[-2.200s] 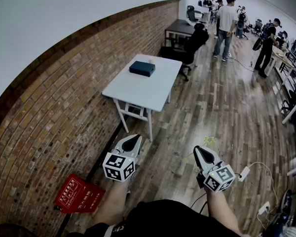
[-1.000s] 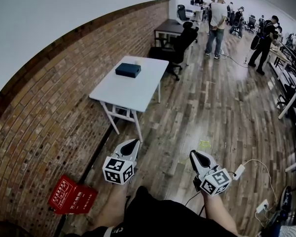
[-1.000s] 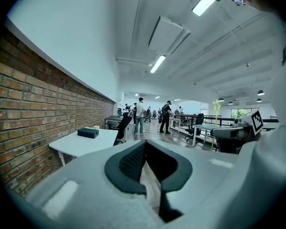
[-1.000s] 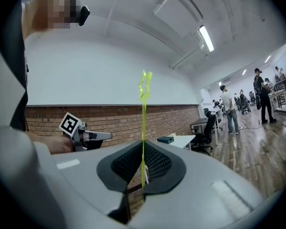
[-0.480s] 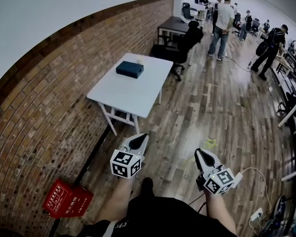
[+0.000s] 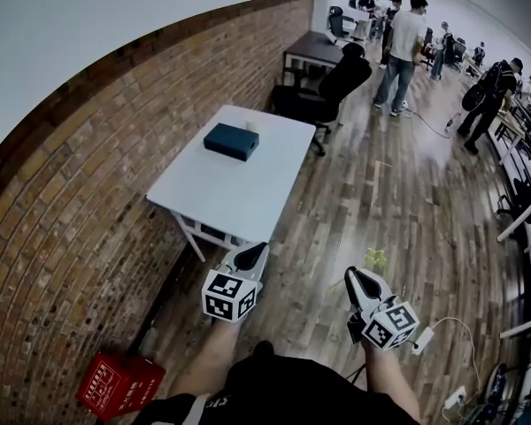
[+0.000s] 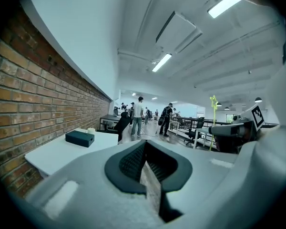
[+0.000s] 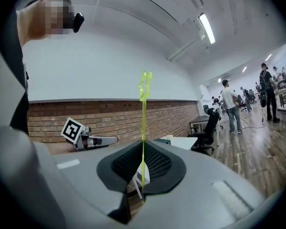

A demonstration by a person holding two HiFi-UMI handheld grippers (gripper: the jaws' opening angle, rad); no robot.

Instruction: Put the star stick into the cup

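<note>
My right gripper (image 6: 355, 276) is shut on the thin yellow-green star stick (image 8: 143, 128), which stands upright between its jaws, the star (image 6: 374, 257) at the top. The stick (image 7: 212, 123) also shows in the left gripper view. My left gripper (image 6: 257, 249) is shut on nothing and is held level beside the right one. Both hang over the wooden floor, short of the white table (image 6: 248, 189). A dark teal box (image 6: 230, 140) lies on that table, with a small pale cup-like thing (image 7: 91, 130) just behind it.
A brick wall (image 6: 97, 193) runs along the left. A red box (image 6: 119, 385) sits on the floor by it. A black office chair (image 6: 336, 82) and a dark desk stand beyond the table. Several people stand at the far end. Cables and a power strip (image 6: 422, 340) lie at the right.
The table has come closer and now lies just ahead of the grippers. The red box has slid toward the lower left corner. Both grippers keep their pose, the stick still held.
</note>
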